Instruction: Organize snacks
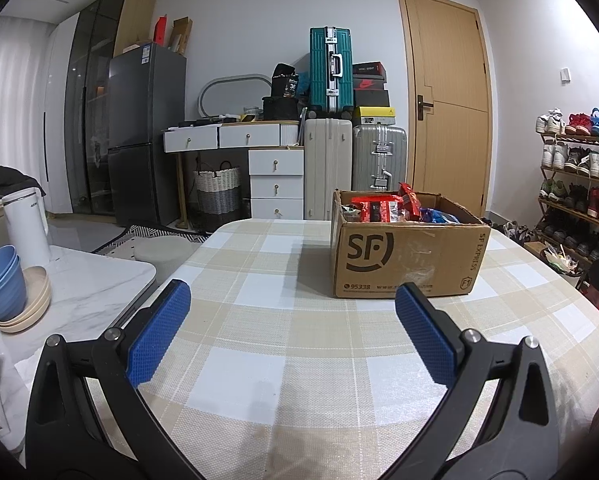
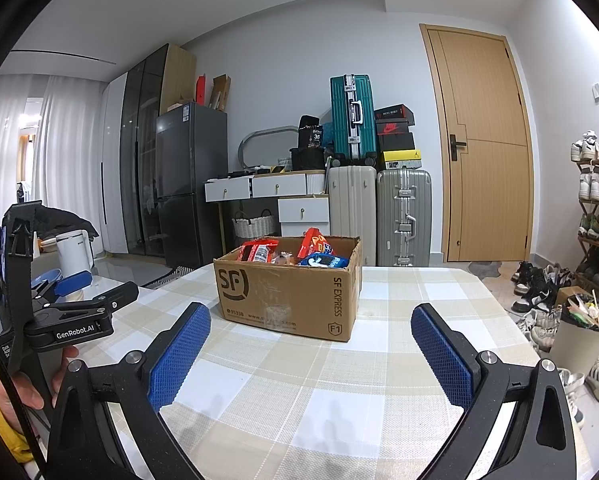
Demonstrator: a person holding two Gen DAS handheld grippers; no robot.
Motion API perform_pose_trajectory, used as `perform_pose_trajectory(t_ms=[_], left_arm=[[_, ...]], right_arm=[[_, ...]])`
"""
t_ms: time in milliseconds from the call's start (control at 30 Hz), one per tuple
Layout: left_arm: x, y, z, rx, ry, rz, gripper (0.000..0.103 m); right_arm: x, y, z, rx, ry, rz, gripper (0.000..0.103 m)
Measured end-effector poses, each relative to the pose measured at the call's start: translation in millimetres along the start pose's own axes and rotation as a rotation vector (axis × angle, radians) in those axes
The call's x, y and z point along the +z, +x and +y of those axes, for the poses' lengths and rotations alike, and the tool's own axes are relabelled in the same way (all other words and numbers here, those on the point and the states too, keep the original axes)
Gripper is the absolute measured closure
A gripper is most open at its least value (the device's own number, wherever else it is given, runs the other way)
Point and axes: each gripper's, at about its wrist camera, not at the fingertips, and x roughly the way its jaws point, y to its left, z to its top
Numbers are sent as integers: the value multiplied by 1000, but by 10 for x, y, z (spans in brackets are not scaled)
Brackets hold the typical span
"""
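A brown cardboard box [image 1: 407, 258] printed "SF" stands on the checked table [image 1: 283, 360], holding red snack packets [image 1: 375, 206] and a blue packet [image 1: 439, 216]. In the right wrist view the same cardboard box [image 2: 287, 296] shows red snack packets [image 2: 259, 250] and a blue packet [image 2: 323, 260] inside. My left gripper [image 1: 293, 322] hovers open over the cloth, short of the box, nothing between its blue pads. My right gripper [image 2: 311, 344] is also open and empty, just in front of the box. The left gripper's body [image 2: 71, 308] appears at the right wrist view's left edge, held by a hand [image 2: 23, 384].
Left of the table, a marble counter [image 1: 99, 280] carries stacked blue bowls [image 1: 1, 284] on beige plates and a white kettle [image 1: 25, 224]. Behind stand a fridge, drawers, suitcases [image 1: 331, 68] and a wooden door. A shoe rack [image 1: 575, 184] and a bin [image 2: 583, 336] sit right.
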Motion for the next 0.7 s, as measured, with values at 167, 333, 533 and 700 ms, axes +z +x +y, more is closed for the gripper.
perform_pose_trajectory(t_ms=[167, 333, 533, 700], left_arm=[[7, -24, 3, -1, 0, -1, 1], [3, -16, -4, 0, 1, -1, 1], [5, -20, -3, 22, -1, 1, 1], [1, -29, 11, 19, -5, 6, 1]], right_arm=[[4, -1, -1, 0, 1, 1, 1], [8, -3, -1, 1, 0, 2, 1], [15, -8, -5, 0, 2, 3, 1], [20, -8, -3, 2, 0, 4, 1]])
